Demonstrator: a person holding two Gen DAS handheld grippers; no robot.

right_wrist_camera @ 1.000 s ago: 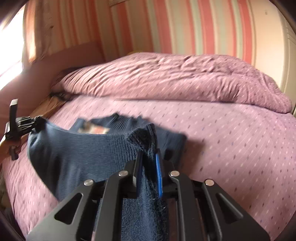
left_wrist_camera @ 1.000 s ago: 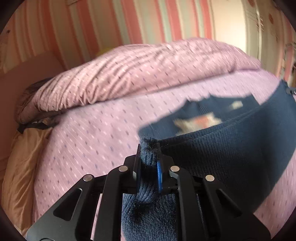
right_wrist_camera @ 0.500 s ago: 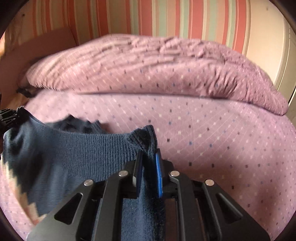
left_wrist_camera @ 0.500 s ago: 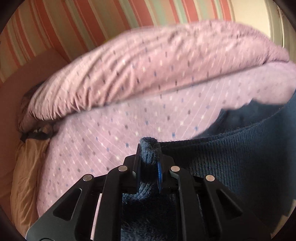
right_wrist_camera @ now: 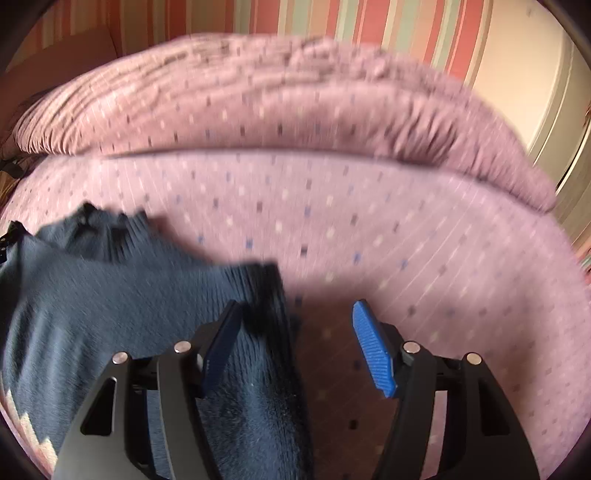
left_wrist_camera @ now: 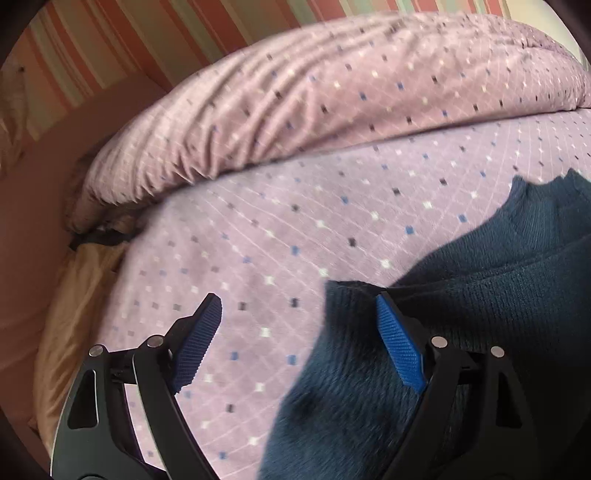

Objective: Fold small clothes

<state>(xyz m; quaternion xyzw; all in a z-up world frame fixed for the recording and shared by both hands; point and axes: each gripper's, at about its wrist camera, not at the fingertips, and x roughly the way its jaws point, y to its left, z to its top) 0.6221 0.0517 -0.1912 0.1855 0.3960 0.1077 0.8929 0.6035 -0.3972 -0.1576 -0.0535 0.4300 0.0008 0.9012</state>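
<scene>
A small navy knit sweater (left_wrist_camera: 480, 295) lies folded over on the lilac dotted bedsheet (left_wrist_camera: 277, 240). In the left wrist view its near corner sits between my fingers, against the right blue pad. My left gripper (left_wrist_camera: 299, 314) is open and holds nothing. In the right wrist view the sweater (right_wrist_camera: 110, 295) fills the lower left, with a pale zigzag pattern at its lower edge. Its corner lies by the left pad. My right gripper (right_wrist_camera: 295, 317) is open and empty. The bedsheet (right_wrist_camera: 406, 240) shows between the fingers.
A rolled lilac duvet (left_wrist_camera: 332, 92) lies across the far side of the bed, also seen in the right wrist view (right_wrist_camera: 258, 103). A tan pillow or cloth (left_wrist_camera: 70, 295) sits at the left edge. Striped wallpaper (right_wrist_camera: 351, 22) is behind.
Both grippers held the sweater's hem corners, carried them forward over the garment and lowered them. Both have now opened and released the sweater onto the bed.
</scene>
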